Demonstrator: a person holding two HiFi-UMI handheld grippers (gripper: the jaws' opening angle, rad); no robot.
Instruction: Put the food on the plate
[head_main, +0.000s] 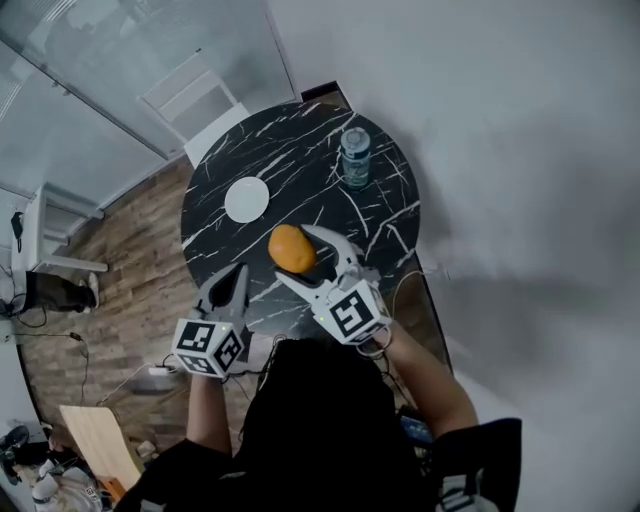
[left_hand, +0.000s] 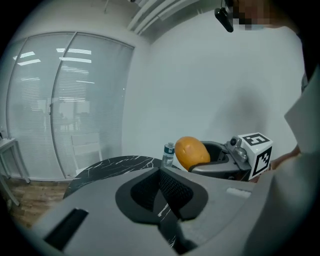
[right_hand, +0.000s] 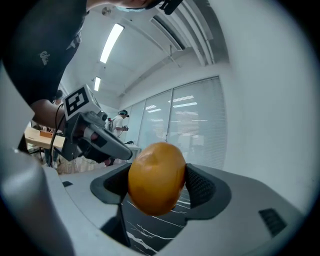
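Right gripper (head_main: 292, 251) is noted closed on the food (head_main: 292, 248), a rounded orange-coloured item; in the right gripper view both ribbed pads (right_hand: 202, 186) are seen pressed against its sides, with the item (right_hand: 157, 177) bulging out above and below them. The food is held clear of the round black marble table (head_main: 300, 150), over the near half of the tabletop, not on the plate. The white plate (head_main: 246, 199) is recorded lying flat on the table, bare, near the food but apart from it, to its left and farther from the person in the head view. Left gripper (head_main: 238, 272) is noted with jaws brought fully together and nothing between them; in the left gripper view only the veined tabletop is seen past the closed pads (left_hand: 175, 187). It is held at the near left edge of the table, beside the right gripper and not touching it. A water bottle (head_main: 355, 157) with a light cap is observed upright toward the far right of the tabletop, well apart from the plate. A white chair (head_main: 195, 95) is seen beyond the table on the wood floor (head_main: 130, 280).
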